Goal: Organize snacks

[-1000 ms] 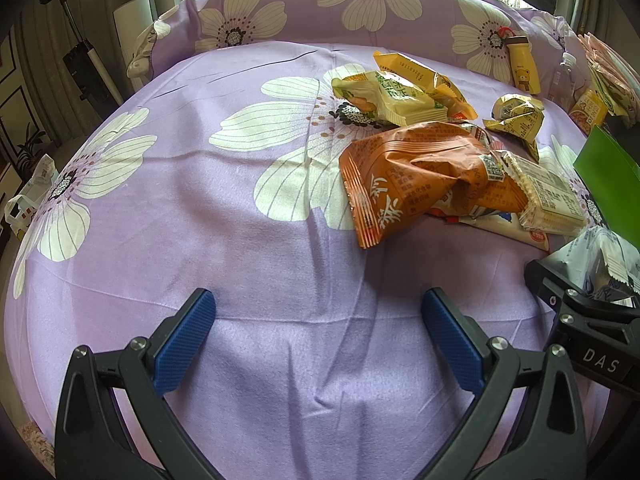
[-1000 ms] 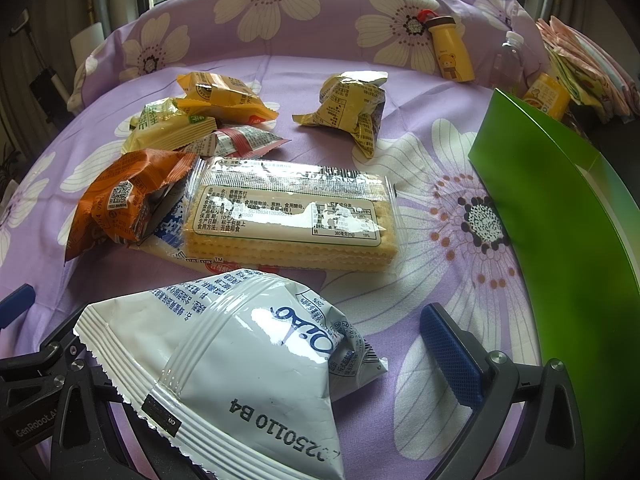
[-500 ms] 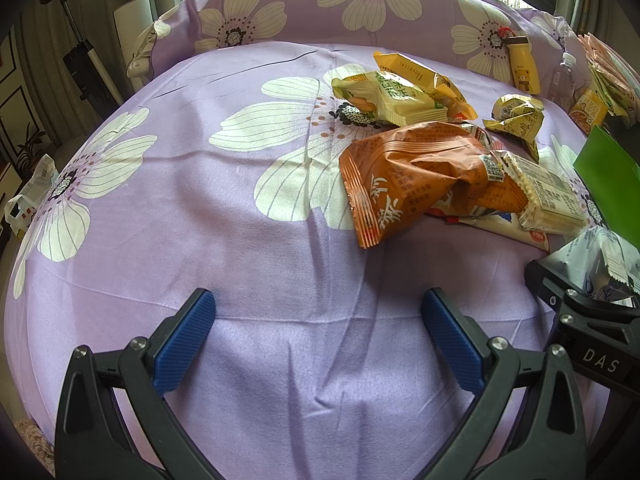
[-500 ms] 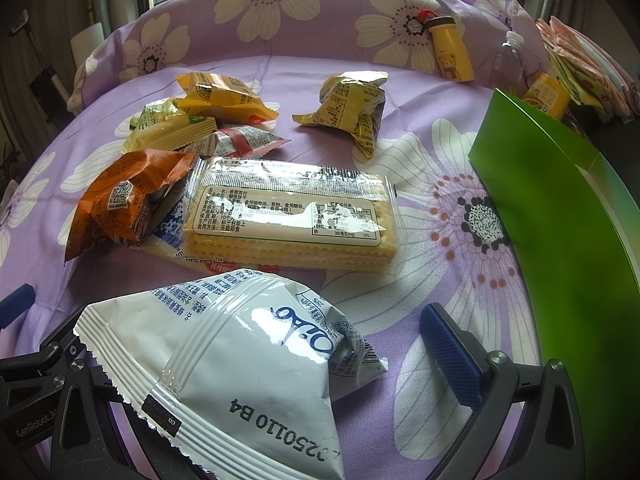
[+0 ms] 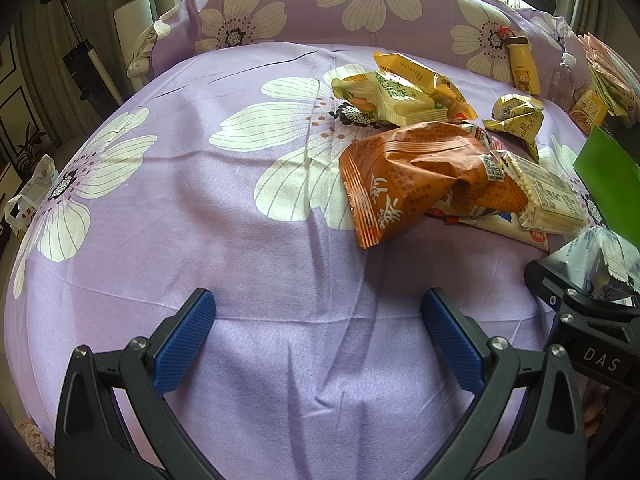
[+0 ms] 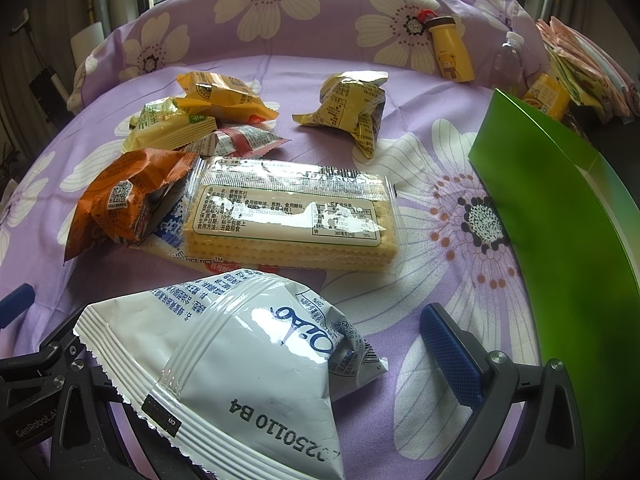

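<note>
Snack packs lie on a purple flowered bed sheet (image 5: 200, 240). A white pack with blue print (image 6: 248, 368) rests between the jaws of my right gripper (image 6: 316, 360), which stands open; the pack hides its left finger. Beyond it are a clear cracker pack (image 6: 288, 216), an orange bag (image 6: 120, 200), yellow packs (image 6: 200, 112) and a crumpled yellow bag (image 6: 352, 108). My left gripper (image 5: 318, 336) is open over bare sheet, with the orange bag (image 5: 408, 176) ahead to its right. The right gripper's body (image 5: 580, 320) shows at the left wrist view's right edge.
A green box wall (image 6: 560, 216) stands upright on the right. A yellow bear bottle (image 6: 450, 48), a clear water bottle (image 6: 508, 60) and a stack of packets (image 6: 588, 64) sit at the back right by the pillows. The sheet's left half is bare.
</note>
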`<move>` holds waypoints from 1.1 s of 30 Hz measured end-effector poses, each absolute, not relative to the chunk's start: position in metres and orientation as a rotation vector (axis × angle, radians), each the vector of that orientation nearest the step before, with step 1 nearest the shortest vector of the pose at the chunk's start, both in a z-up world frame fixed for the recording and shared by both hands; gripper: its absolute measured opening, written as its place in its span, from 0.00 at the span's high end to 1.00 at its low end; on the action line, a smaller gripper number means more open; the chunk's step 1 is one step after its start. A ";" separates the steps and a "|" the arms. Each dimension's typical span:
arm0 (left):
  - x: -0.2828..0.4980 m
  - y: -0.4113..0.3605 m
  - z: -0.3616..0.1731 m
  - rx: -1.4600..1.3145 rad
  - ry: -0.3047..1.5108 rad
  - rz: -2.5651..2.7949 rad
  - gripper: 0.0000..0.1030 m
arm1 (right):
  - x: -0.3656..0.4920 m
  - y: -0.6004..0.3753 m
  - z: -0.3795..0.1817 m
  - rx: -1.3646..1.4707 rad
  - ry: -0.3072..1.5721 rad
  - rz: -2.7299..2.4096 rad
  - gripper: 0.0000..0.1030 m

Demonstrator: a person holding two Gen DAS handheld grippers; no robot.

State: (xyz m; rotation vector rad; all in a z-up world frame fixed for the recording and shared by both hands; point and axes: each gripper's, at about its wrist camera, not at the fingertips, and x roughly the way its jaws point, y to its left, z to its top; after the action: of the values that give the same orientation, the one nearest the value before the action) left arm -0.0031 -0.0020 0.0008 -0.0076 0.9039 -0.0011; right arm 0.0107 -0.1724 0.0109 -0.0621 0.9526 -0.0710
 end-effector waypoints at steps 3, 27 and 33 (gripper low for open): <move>-0.004 -0.005 0.001 -0.003 0.903 0.001 0.00 | 0.017 -0.171 0.012 -0.065 0.963 -0.077 0.01; -0.027 -0.066 0.072 -0.170 1.022 -0.475 0.14 | -0.005 -0.240 0.111 0.500 1.035 0.294 0.01; -0.018 -0.079 0.051 -0.244 1.103 -0.532 0.24 | -0.001 -0.234 0.082 0.537 1.117 0.309 0.04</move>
State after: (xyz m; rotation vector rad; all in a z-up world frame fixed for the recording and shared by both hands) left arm -0.0176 -0.0794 0.0510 -0.2444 1.1028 -0.5322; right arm -0.0011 -0.2340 0.0819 0.5366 1.1174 0.3094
